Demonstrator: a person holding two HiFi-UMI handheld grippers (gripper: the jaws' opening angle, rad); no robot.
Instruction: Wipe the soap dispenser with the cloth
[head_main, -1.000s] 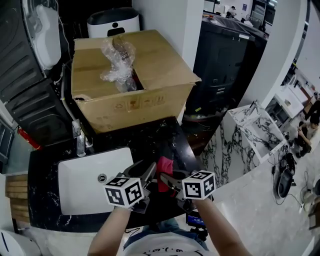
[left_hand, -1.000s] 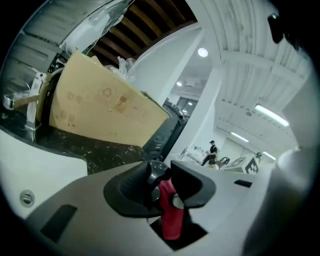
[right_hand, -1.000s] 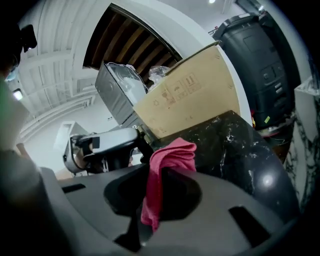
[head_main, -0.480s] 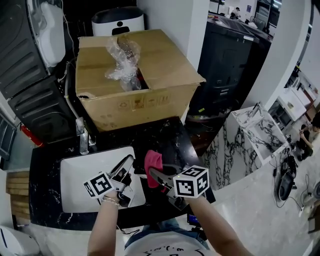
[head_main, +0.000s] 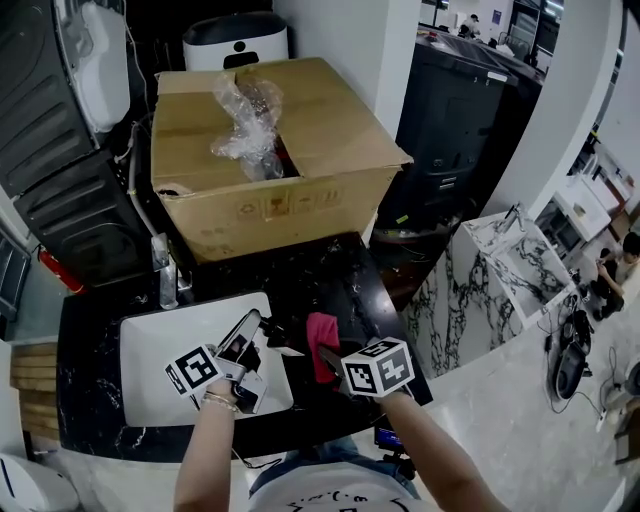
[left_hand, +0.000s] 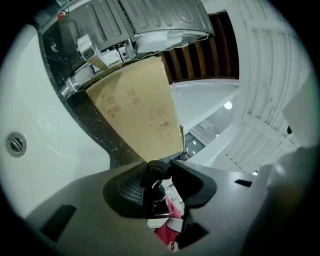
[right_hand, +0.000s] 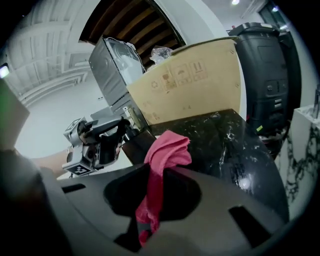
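The soap dispenser (head_main: 300, 381) is a dark bottle with a black pump, held above the sink's right edge. My left gripper (head_main: 258, 334) is shut on its pump neck (left_hand: 152, 176), and the bottle hangs below the jaws. In the right gripper view, this left gripper (right_hand: 107, 137) and the dark bottle (right_hand: 137, 146) sit just left of the cloth. The pink cloth (head_main: 322, 346) is bunched and clamped in my right gripper (head_main: 327, 360), right beside the bottle. Its free end stands up past the jaws (right_hand: 167, 149). The cloth (left_hand: 167, 234) also shows under the dispenser in the left gripper view.
A white sink (head_main: 160, 345) is set into the black marble counter (head_main: 335, 275), with a chrome faucet (head_main: 164, 272) behind it. A large cardboard box (head_main: 300, 190) with plastic wrap fills the back of the counter. The counter's right edge drops to the floor.
My left gripper has swung left over the sink and rolled, carrying the dispenser. My right gripper with the cloth rose toward the bottle, then came back down a little.
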